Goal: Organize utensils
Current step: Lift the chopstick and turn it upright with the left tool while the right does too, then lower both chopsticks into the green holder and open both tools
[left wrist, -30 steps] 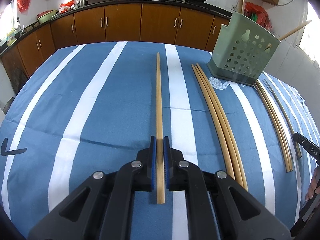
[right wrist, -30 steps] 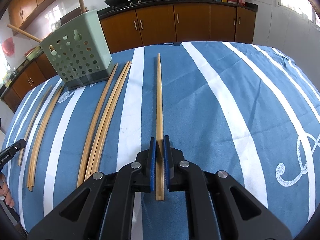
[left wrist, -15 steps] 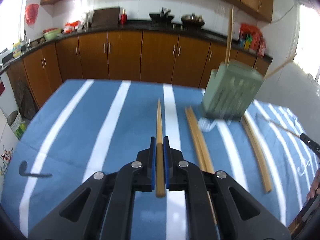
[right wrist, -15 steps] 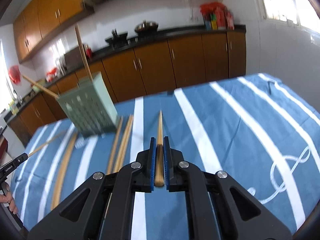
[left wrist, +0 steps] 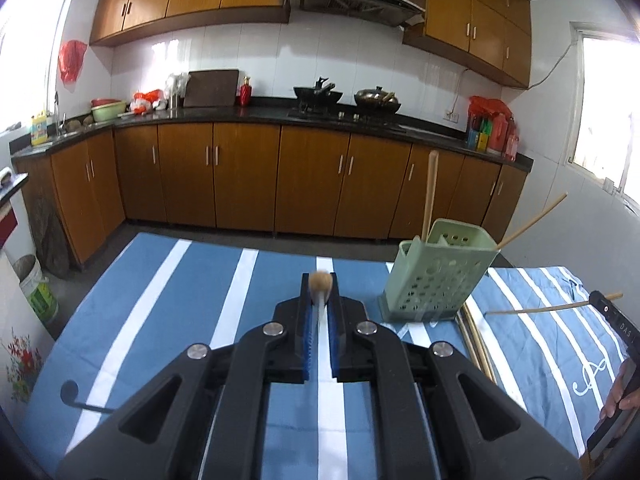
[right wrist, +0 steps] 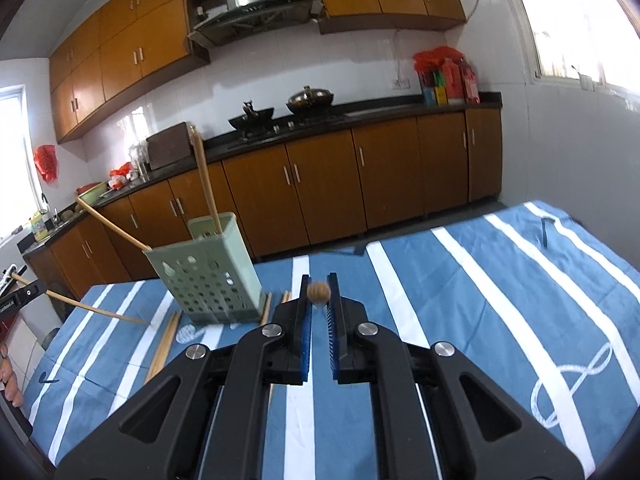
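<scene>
My left gripper [left wrist: 320, 284] is shut on a wooden chopstick [left wrist: 320, 281], lifted above the table so I see only its blunt end. My right gripper [right wrist: 319, 292] is shut on another chopstick [right wrist: 319, 292], also end-on. The green perforated utensil holder [left wrist: 434, 280] stands on the blue striped tablecloth to the right of the left gripper; in the right wrist view the holder [right wrist: 208, 276] is to the left. It holds chopsticks that stick out upward. The right gripper's chopstick also shows in the left wrist view [left wrist: 536, 310], and the left one in the right wrist view [right wrist: 96, 311].
Several loose chopsticks lie on the cloth beside the holder [left wrist: 474, 340] [right wrist: 168, 336]. The table [right wrist: 500, 292] has blue cloth with white stripes. Brown kitchen cabinets [left wrist: 240, 176] and a counter with woks stand behind the table. A bucket [left wrist: 34, 288] sits on the floor at left.
Both grippers have lifted their chopsticks off the cloth and tilted up, so the sticks now point at the cameras. The view has swung from the tabletop to the kitchen wall.
</scene>
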`<action>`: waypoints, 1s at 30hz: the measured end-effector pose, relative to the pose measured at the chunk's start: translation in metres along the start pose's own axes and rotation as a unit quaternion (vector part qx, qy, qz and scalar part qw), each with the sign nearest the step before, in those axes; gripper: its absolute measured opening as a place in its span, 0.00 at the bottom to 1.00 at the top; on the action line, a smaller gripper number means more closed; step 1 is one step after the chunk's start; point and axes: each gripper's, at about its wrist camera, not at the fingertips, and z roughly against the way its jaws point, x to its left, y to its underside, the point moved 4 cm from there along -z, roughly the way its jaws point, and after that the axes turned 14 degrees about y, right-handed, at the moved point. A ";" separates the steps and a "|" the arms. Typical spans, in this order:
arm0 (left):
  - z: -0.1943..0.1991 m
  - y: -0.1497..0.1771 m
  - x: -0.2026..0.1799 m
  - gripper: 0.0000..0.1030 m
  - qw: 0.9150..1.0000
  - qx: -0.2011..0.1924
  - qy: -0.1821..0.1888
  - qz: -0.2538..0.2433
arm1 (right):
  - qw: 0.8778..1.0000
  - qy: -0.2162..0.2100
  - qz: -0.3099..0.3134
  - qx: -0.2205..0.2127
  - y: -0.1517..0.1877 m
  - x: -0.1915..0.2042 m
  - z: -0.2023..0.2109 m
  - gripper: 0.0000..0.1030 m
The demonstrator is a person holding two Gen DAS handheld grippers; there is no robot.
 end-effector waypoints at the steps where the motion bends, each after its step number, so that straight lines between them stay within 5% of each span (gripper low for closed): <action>1: 0.002 -0.005 -0.003 0.07 1.000 -0.005 0.003 -0.005 | 1.000 -0.003 0.001 -0.004 -0.003 0.002 0.002 0.07; 14: 0.045 -0.072 -0.071 0.07 0.991 -0.054 0.108 -0.061 | 0.986 -0.126 -0.025 -0.103 -0.098 0.037 0.065 0.07; 23: 0.033 -0.118 -0.107 0.07 0.983 -0.124 0.116 -0.067 | 0.971 -0.112 -0.037 -0.207 -0.135 0.071 0.061 0.07; 26: 0.021 -0.127 -0.110 0.07 0.981 -0.150 0.103 -0.066 | 0.970 -0.102 -0.033 -0.219 -0.135 0.082 0.052 0.07; 30: -0.016 -0.123 -0.108 0.07 0.984 -0.138 0.100 -0.058 | 0.977 -0.083 -0.016 -0.194 -0.123 0.096 0.016 0.07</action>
